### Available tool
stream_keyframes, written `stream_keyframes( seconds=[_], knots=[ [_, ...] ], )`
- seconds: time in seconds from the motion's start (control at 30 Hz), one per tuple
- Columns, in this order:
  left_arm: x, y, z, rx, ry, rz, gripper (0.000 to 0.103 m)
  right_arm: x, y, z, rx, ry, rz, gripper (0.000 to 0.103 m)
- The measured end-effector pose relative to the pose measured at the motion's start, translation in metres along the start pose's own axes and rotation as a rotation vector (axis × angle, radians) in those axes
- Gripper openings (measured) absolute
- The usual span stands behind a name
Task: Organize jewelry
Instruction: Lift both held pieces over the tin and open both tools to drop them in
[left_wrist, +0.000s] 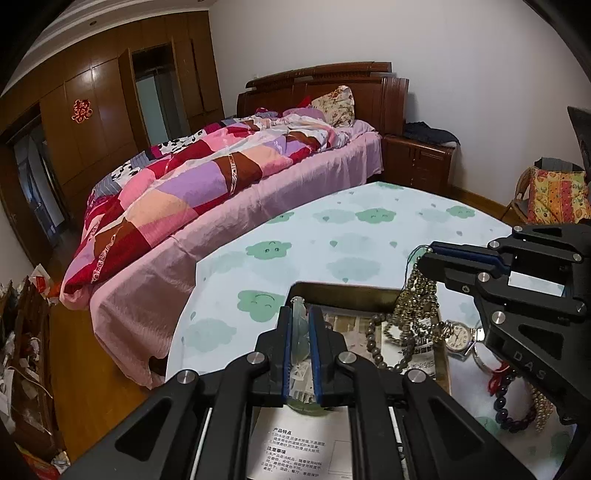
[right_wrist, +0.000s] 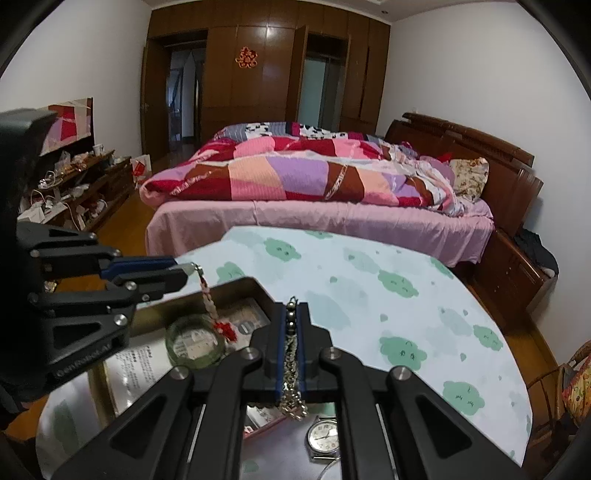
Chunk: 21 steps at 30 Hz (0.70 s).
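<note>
Pale green jade showed between the pads of the left gripper (left_wrist: 300, 328), clamped on a bangle (left_wrist: 301, 369) above the metal tray (left_wrist: 343, 291); beside it the right gripper (left_wrist: 428, 260) dangled a bead necklace (left_wrist: 415, 306) into the tray. From the right wrist, its fingers pinched that necklace (right_wrist: 291, 354) tight over a wristwatch (right_wrist: 323, 435), the bangle (right_wrist: 195, 345) hanging left

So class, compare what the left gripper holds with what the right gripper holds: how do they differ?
The left gripper pinches a pale green pendant trailing a pink cord with a red knot; the right gripper clamps a bunch of metallic bead strands. The pendant is one small piece; the strands hang bunched. Both dangle over the open tin box.
</note>
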<state>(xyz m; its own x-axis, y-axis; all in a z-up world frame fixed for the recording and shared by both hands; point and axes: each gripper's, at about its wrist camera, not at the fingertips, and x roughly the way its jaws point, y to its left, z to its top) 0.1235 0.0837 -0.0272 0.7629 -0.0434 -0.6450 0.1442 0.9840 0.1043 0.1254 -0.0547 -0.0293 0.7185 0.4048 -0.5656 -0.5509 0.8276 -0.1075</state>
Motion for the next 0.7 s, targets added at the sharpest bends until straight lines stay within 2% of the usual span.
stream_keyframes(
  seconds=[0.6,0.67,0.7],
  knots=[
    [0.016,0.001,-0.010,0.005,0.043,0.021,0.009,0.022,-0.001,-0.014,0.004,0.093,-0.013,0.007],
    [0.015,0.000,-0.010,0.010,0.042,0.026,0.011,0.023,-0.001,-0.015,0.003,0.098,-0.021,0.012],
    [0.014,0.000,-0.010,0.009,0.041,0.030,0.017,0.024,-0.002,-0.016,0.005,0.099,-0.022,0.018]
  ],
)
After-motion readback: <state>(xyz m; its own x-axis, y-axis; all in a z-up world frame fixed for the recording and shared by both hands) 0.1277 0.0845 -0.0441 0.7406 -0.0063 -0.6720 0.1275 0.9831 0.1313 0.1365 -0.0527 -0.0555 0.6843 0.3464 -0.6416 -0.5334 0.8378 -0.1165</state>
